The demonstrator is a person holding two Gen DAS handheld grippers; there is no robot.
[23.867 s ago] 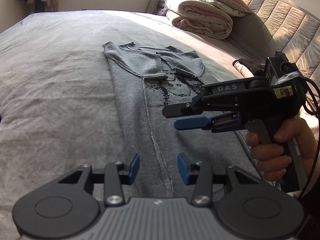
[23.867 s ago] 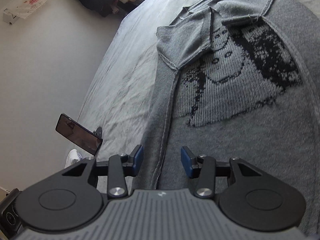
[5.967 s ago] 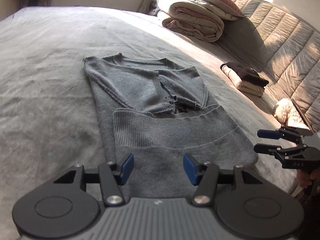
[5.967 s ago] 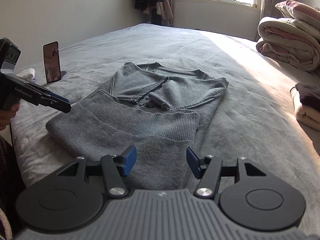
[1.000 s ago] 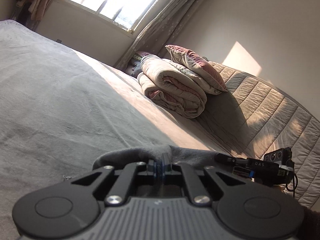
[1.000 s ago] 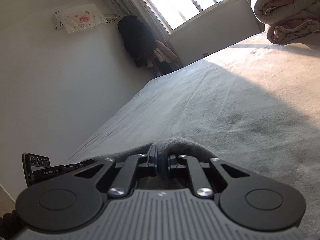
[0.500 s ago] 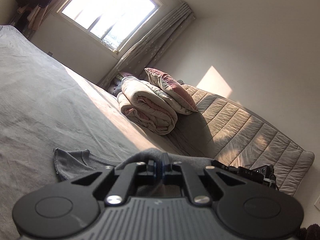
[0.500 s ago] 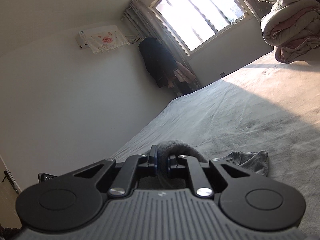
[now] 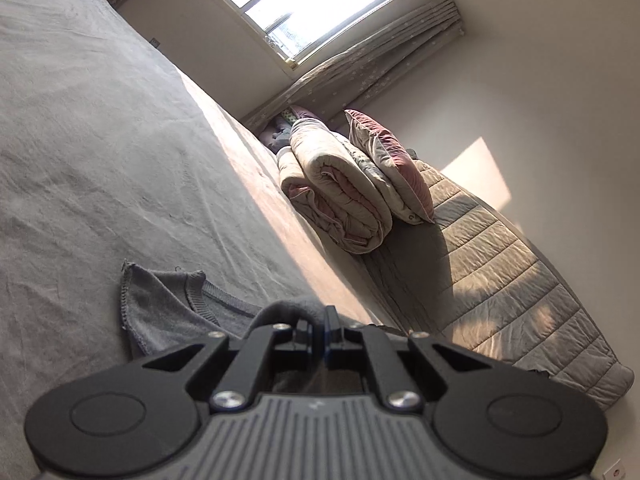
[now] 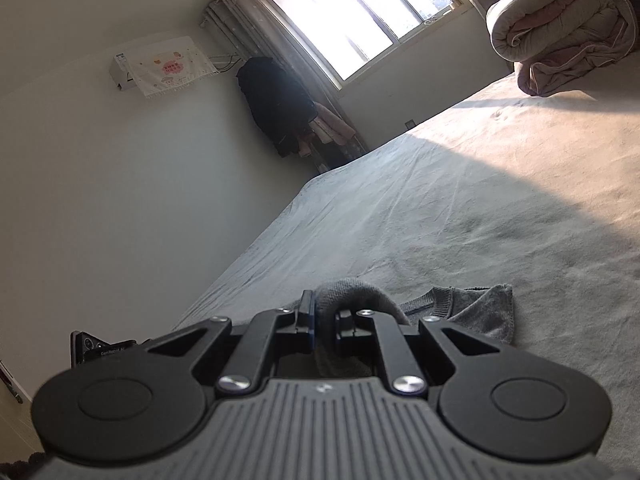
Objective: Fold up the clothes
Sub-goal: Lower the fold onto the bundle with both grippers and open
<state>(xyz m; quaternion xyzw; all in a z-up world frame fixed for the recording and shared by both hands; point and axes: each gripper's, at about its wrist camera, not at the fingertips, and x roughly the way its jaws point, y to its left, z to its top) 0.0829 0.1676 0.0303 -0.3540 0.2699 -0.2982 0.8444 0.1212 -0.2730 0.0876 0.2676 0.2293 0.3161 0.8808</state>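
A grey knit sweater (image 9: pixel 160 308) lies on the grey bed, its collar end spread flat just beyond my fingers. My left gripper (image 9: pixel 317 326) is shut on a raised fold of the sweater, which bulges over the fingertips. In the right wrist view the sweater (image 10: pixel 476 312) shows its collar and a shoulder corner to the right. My right gripper (image 10: pixel 325 316) is shut on a thick hump of the same knit. Part of the left gripper's body (image 10: pixel 102 350) shows at the lower left of that view. Both cameras tilt upward, so the lower part of the sweater is hidden.
A rolled beige quilt (image 9: pixel 336 196) with a pink pillow (image 9: pixel 390 160) sits at the head of the bed (image 9: pixel 100 152), against a padded headboard (image 9: pixel 500 280). Dark clothes (image 10: pixel 276 104) hang by the window (image 10: pixel 352 12). Open grey sheet stretches beyond the sweater.
Both grippers have carried the held fold forward toward the collar and tilted upward over the last second; more of the collar end now shows past the fingers. Both stayed shut.
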